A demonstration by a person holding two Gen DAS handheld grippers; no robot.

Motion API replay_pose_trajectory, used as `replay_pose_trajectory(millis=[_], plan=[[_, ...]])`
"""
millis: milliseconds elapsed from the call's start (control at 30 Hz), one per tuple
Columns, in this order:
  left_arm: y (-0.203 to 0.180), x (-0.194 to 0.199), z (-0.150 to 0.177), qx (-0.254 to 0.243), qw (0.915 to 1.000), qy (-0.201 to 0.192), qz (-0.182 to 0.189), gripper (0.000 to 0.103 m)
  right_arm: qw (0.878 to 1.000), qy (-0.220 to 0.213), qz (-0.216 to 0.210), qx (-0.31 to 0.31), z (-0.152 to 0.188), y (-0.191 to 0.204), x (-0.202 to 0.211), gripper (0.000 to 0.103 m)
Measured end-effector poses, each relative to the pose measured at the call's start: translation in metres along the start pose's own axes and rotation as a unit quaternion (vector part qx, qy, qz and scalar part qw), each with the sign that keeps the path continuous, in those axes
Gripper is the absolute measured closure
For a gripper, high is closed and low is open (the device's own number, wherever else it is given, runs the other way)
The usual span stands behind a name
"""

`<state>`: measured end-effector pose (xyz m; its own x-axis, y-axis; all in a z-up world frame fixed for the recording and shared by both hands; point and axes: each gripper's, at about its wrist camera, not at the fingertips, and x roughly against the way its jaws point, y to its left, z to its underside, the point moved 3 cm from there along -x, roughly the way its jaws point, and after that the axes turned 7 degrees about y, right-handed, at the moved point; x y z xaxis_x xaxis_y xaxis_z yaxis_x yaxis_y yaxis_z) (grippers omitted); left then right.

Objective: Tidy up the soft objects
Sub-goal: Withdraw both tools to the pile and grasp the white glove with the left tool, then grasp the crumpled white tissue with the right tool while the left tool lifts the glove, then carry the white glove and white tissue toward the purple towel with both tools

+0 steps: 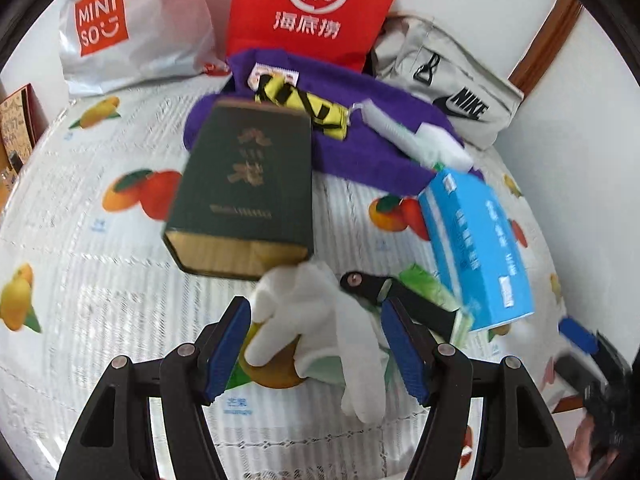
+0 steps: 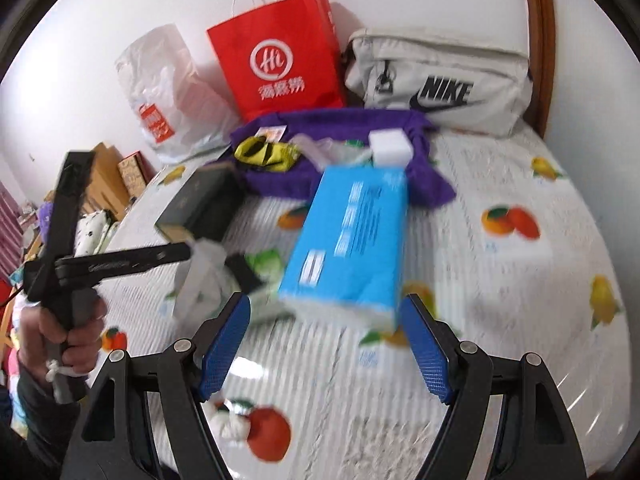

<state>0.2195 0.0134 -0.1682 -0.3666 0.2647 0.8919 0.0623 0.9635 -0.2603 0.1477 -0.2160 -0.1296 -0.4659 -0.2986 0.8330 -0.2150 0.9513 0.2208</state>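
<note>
The left gripper (image 1: pixel 316 348) is hanging with its jaws spread around a white glove (image 1: pixel 320 320) that is lying on the bed (image 1: pixel 100 300), low in the frame's middle. The right gripper (image 2: pixel 326 346) is also holding its jaws spread, just below a blue tissue pack (image 2: pixel 352 240). A purple towel (image 2: pixel 348 124) is lying in the upper middle, before a red bag (image 2: pixel 276 56)

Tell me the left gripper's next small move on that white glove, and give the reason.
Probably close the left gripper on the white glove. Its blue pads stand open on either side of the glove, which lies limp on the fruit-print sheet just in front of the green box. Nothing is held yet, so a gentle squeeze seems the natural next step before lifting.
</note>
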Motion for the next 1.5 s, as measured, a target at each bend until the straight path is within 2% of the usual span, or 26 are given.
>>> replay_pose_trajectory(millis=[100,200,233,267,367,467,567,800,967,1033,1067,1133,1167,1200,1267,1333,1500], plan=[[-0.003,-0.016,0.002,-0.005,0.9998,0.009,-0.014,0.037,0.999,0.017,-0.018,0.025,0.022,0.013,-0.009,0.026],[-0.008,-0.021,0.002,-0.023,0.9989,-0.007,-0.041,0.038,0.998,0.027,-0.022,0.052,0.039,0.025,-0.016,0.026],[-0.009,-0.022,0.003,-0.024,0.9986,-0.010,-0.045,0.048,0.997,0.029,-0.025,0.060,0.044,0.028,-0.017,0.026],[-0.008,-0.021,0.004,-0.024,0.9985,-0.015,-0.047,0.063,0.997,0.030,-0.029,0.065,0.048,0.032,-0.018,0.026],[-0.004,-0.014,0.010,-0.025,0.9993,-0.014,-0.023,0.085,0.996,0.034,-0.047,0.072,0.056,0.040,-0.021,0.026],[0.000,-0.002,0.015,-0.021,0.9995,-0.022,-0.002,0.087,0.994,0.033,-0.060,0.088,0.061,0.051,-0.021,0.026],[0.004,0.012,0.020,-0.017,0.9992,-0.037,-0.002,0.087,0.992,0.034,-0.069,0.103,0.063,0.059,-0.024,0.026],[0.017,0.025,0.034,0.000,0.9991,-0.041,-0.004,0.087,0.986,0.049,-0.096,0.128,0.074,0.082,-0.042,0.026],[0.029,0.022,0.045,0.011,0.9994,-0.030,-0.012,0.087,0.982,0.064,-0.087,0.155,0.081,0.096,-0.061,0.026],[0.034,0.020,0.048,0.016,0.9994,-0.028,-0.012,0.086,0.981,0.056,-0.074,0.169,0.086,0.100,-0.065,0.026],[0.036,0.020,0.050,0.018,0.9994,-0.028,-0.013,0.085,0.982,0.045,-0.057,0.177,0.087,0.101,-0.066,0.029],[0.037,0.019,0.051,0.019,0.9993,-0.029,-0.012,0.085,0.982,0.034,-0.034,0.185,0.088,0.100,-0.066,0.043],[0.037,0.018,0.052,0.018,0.9993,-0.030,-0.013,0.084,0.982,0.031,-0.023,0.186,0.088,0.098,-0.066,0.054],[0.036,0.018,0.052,0.017,0.9993,-0.031,-0.014,0.084,0.982,0.029,-0.018,0.185,0.087,0.095,-0.065,0.064],[0.034,0.014,0.052,0.015,0.9993,-0.031,-0.017,0.079,0.984,0.029,-0.023,0.173,0.084,0.086,-0.063,0.076],[0.033,0.010,0.053,0.017,0.9993,-0.029,-0.016,0.074,0.987,0.033,-0.033,0.153,0.079,0.075,-0.062,0.079],[0.032,0.003,0.055,0.016,0.9990,-0.039,-0.012,0.061,0.992,0.019,0.010,0.123,0.072,0.046,-0.052,0.080]])
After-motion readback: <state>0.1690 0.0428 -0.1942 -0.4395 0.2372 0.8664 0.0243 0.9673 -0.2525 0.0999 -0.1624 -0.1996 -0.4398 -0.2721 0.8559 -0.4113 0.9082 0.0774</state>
